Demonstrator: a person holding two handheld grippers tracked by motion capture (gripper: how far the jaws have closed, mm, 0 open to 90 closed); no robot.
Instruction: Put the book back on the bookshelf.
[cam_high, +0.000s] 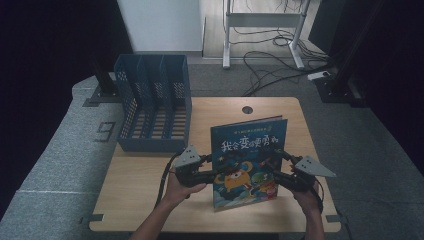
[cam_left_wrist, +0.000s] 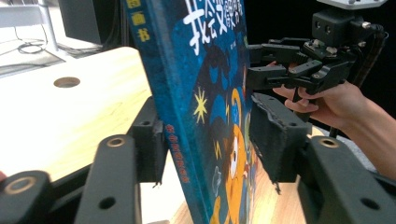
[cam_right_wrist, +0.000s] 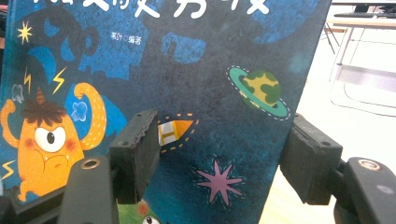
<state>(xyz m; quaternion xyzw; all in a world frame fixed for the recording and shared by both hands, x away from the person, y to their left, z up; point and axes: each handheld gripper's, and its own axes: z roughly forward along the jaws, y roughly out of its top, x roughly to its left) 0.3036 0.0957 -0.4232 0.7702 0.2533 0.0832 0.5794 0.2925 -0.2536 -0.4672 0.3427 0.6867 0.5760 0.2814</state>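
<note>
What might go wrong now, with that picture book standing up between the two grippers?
1. The book stands upright on the table. In both gripper views the jaws straddle its edges, and gaps show beside the pads, so it may tip over.
2. The blue file rack stands close behind on the left; a swing toward it might clip its front wall.

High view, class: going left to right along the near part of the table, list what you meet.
Left gripper → picture book, standing upright → right gripper. The blue file rack sits farther back on the left.
</note>
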